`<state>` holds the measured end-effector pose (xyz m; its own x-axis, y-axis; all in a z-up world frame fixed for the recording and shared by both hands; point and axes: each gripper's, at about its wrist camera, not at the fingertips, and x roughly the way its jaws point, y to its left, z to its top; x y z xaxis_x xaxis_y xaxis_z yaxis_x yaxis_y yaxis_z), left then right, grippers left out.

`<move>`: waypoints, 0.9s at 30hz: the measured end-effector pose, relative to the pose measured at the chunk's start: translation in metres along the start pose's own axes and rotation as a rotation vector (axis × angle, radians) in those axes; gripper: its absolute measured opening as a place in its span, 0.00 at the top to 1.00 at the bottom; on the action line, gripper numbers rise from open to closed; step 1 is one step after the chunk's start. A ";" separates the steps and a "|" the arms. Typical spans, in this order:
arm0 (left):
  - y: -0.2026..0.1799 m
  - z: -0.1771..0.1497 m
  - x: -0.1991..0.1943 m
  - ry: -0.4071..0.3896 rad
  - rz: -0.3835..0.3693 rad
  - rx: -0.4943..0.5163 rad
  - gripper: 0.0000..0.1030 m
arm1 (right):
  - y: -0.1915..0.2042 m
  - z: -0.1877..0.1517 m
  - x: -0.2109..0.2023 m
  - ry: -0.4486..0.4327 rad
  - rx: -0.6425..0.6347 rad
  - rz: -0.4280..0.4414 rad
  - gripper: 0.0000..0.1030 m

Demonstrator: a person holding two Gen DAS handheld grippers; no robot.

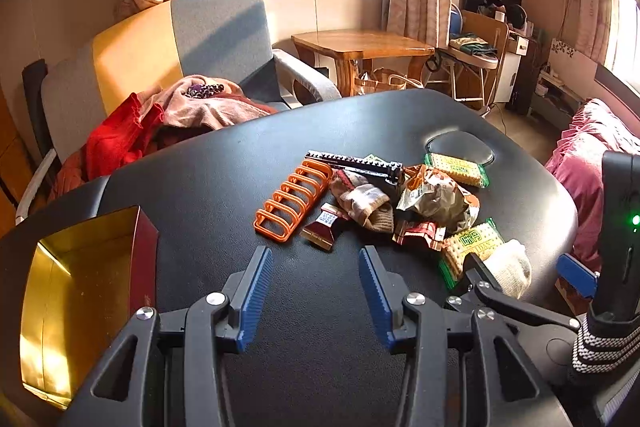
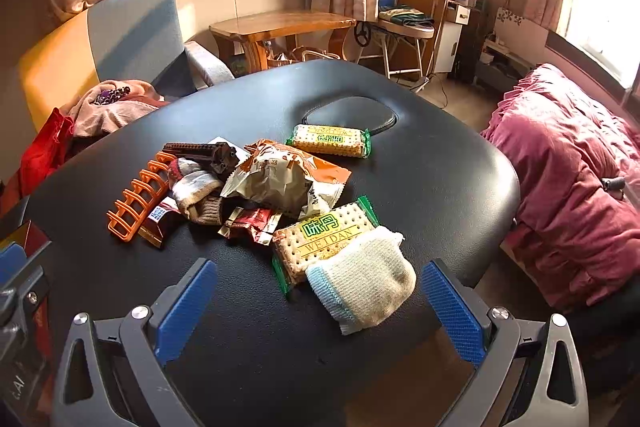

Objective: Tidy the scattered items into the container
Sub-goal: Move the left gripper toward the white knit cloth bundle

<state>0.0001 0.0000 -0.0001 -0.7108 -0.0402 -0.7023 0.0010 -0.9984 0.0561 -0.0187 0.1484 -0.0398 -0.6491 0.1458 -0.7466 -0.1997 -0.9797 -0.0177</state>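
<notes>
Gold-lined box (image 1: pixel 76 291) with dark red outer walls sits at the far left of the black padded table (image 1: pixel 240 163), open, nothing visible inside. Left gripper (image 1: pixel 316 259) hovers low over bare tabletop just right of the box; blue ribbed pads (image 1: pixel 256 291) stand moderately apart, nothing between them, touching nothing. Ahead of it, the pile: orange plastic rack (image 1: pixel 292 203) lying on its side at the pile's left edge, a small dark red sachet (image 1: pixel 324 225) just beside its near end. Behind the rack, a long black toothed bar (image 1: pixel 356 165) rests across the heap. Centre: a bunched brown-and-cream sock (image 1: pixel 366 203), touching a crumpled orange-and-white snack bag (image 2: pixel 280 179), with a red foil wrapper (image 2: pixel 252 221) at its near side. Far right of the pile, a cracker packet (image 2: pixel 330 139) with green ends lies apart near the oval insert (image 2: pixel 348 113) in the table. Nearer, a second cracker packet (image 2: pixel 324 241) marked WEIDAN, with a white sock (image 2: pixel 364 287), blue cuff, lying on its near end. Right gripper (image 2: pixel 316 291) is spread wide, one pad either side of the white sock, neither pad touching it; nothing held. A pink quilt (image 2: pixel 568 187) lies beyond the table's right edge.
</notes>
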 end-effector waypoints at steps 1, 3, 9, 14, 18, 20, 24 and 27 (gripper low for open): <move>0.000 -0.002 0.000 -0.001 0.001 0.000 0.56 | 0.000 -0.001 0.000 -0.002 -0.003 0.001 0.00; -0.001 -0.007 -0.001 -0.002 0.003 -0.001 0.56 | 0.001 -0.002 0.000 -0.005 -0.009 0.003 0.00; 0.007 -0.018 0.007 0.026 -0.010 -0.017 0.56 | 0.003 -0.007 -0.001 -0.015 -0.026 0.008 0.00; 0.011 -0.020 0.017 0.083 -0.013 -0.014 0.56 | 0.002 -0.012 0.004 0.010 -0.033 0.018 0.00; 0.010 -0.029 0.028 0.120 -0.021 0.004 0.55 | -0.008 -0.016 0.010 0.028 -0.029 0.047 0.00; 0.009 -0.036 0.035 0.150 -0.026 0.023 0.55 | -0.020 -0.015 0.013 0.037 0.000 0.117 0.00; 0.008 -0.051 0.047 0.191 -0.037 0.046 0.55 | -0.056 -0.014 0.014 0.022 0.070 0.257 0.00; 0.008 -0.060 0.049 0.196 -0.043 0.071 0.55 | -0.072 -0.018 0.020 0.025 0.066 0.309 0.00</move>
<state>0.0074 -0.0118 -0.0761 -0.5587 -0.0116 -0.8293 -0.0804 -0.9944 0.0680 -0.0041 0.2196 -0.0647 -0.6681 -0.1612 -0.7264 -0.0439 -0.9660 0.2548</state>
